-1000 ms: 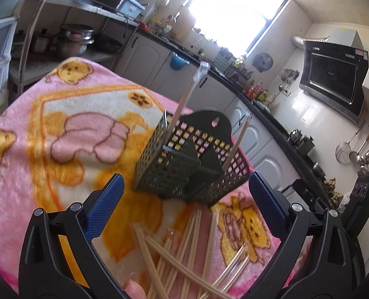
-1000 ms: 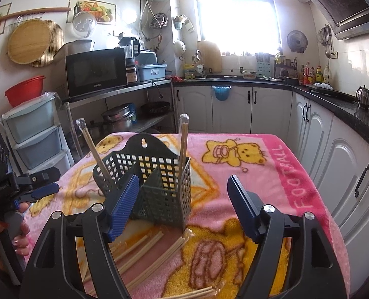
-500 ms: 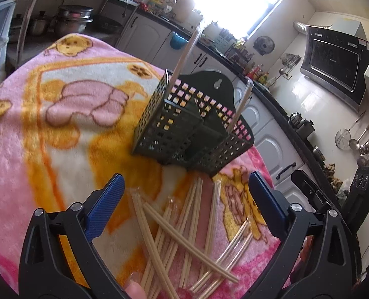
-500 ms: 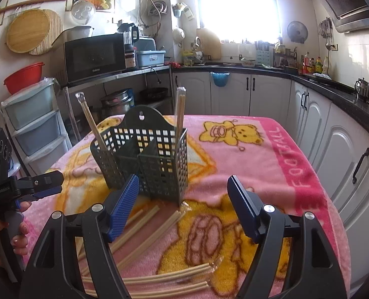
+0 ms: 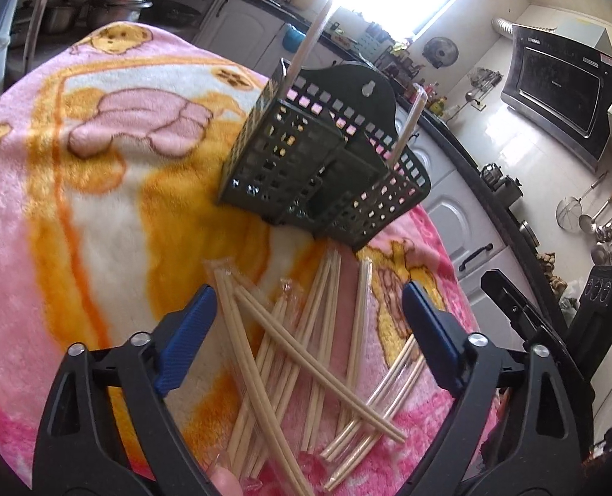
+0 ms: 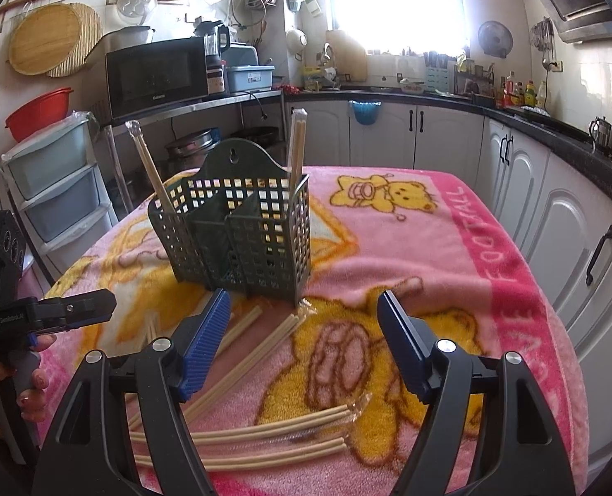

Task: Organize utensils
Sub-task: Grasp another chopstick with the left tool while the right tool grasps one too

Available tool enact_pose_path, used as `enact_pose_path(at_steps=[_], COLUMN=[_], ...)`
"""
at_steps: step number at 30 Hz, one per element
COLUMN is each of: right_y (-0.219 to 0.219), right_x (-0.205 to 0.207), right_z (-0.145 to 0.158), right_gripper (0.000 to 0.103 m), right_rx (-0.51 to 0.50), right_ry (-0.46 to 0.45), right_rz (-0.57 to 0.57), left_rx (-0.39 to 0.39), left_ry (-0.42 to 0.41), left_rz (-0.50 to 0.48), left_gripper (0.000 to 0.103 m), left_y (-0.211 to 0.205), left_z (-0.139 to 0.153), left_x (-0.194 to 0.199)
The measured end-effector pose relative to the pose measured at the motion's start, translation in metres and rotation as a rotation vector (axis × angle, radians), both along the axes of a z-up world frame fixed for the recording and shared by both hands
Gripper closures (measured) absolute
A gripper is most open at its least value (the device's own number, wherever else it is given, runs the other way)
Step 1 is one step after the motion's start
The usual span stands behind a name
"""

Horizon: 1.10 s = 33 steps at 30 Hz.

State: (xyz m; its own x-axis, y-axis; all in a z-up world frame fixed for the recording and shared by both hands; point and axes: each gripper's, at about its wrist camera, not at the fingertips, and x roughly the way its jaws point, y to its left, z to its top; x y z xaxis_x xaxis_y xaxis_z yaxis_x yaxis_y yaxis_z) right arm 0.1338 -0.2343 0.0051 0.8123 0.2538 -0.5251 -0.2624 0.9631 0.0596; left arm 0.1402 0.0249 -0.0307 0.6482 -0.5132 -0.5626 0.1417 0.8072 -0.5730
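Below the caddy: a loose pile of wrapped chopstick pairs (image 5: 289, 355) lies on the pink blanket (image 5: 78, 190), on the near side of the green utensil caddy (image 5: 326, 165).
Key relation: the pile sits directly ahead of and between the fingers of the left gripper (image 5: 306, 322); most sticks run lengthwise away from that gripper toward the caddy, and one pair crosses them on a diagonal.
Nearer arm: by judgement the left, since its blue pads flank the pile, whereas the right gripper (image 6: 302, 330) has only the pile's edge under it.
Left gripper state: spread wide, holding nothing.
Right gripper state: likewise spread wide and empty.
Caddy contents: two wrapped pairs stand already in it, one leaning (image 6: 151, 165) at the end away from the right gripper's side, one upright (image 6: 295, 149) at the opposite corner.
Right-side view of the pile: two pairs (image 6: 260, 438) lie crosswise before the caddy, others (image 6: 256, 351) angle up toward its base.
Obstruction: no object stands between either gripper and the pile; the overlapping sticks themselves may, by judgement, hinder lifting one pair alone.
Surroundings beyond the caddy: kitchen cabinets (image 6: 388, 136), a microwave (image 6: 157, 74) on a shelf, a bright window (image 6: 393, 0).
Remaining work: most pairs are not yet in the caddy.
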Motion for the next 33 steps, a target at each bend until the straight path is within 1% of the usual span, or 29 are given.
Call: enact_pose_path(at_steps=[5,10,15,21,25,30,33], right_y=[-0.002,-0.006,-0.017,-0.033,-0.038,-0.042,-0.045], right_x=[-0.003,-0.004,-0.004,0.004,0.013,0.024,0.033], right_z=[-0.007,-0.013,-0.025,-0.045,-0.059,-0.074,-0.084], right_gripper=[0.032,0.032,0.032,0.032,0.033,0.048,0.057], right_rx=[0.000,-0.004,-0.011,0.009,0.045,0.095,0.129], right_ry=[0.019,0.036,0.074,0.167,0.239,0.312,0.364], right_rz=[-0.004,-0.013,-0.030,-0.048,-0.033,-0.020,-0.032], left_rx=[0.009,0.027,0.049,0.080,0.099,0.130,0.149], left_ry=[0.035,0.078,0.103,0.124,0.138,0.147,0.151], left_rz=[-0.018,-0.024,-0.017,-0.004,0.004,0.020,0.026], left_gripper=[0.036,0.038,0.038,0.038,0.039,0.043,0.044], left_y=[-0.005,-0.008,-0.010,-0.013,-0.013,-0.014,-0.017], left_z=[-0.007,-0.017,-0.023,-0.025,-0.028,-0.028,-0.029], left_x=[0.003,0.014,0.028,0.045,0.053,0.062,0.067])
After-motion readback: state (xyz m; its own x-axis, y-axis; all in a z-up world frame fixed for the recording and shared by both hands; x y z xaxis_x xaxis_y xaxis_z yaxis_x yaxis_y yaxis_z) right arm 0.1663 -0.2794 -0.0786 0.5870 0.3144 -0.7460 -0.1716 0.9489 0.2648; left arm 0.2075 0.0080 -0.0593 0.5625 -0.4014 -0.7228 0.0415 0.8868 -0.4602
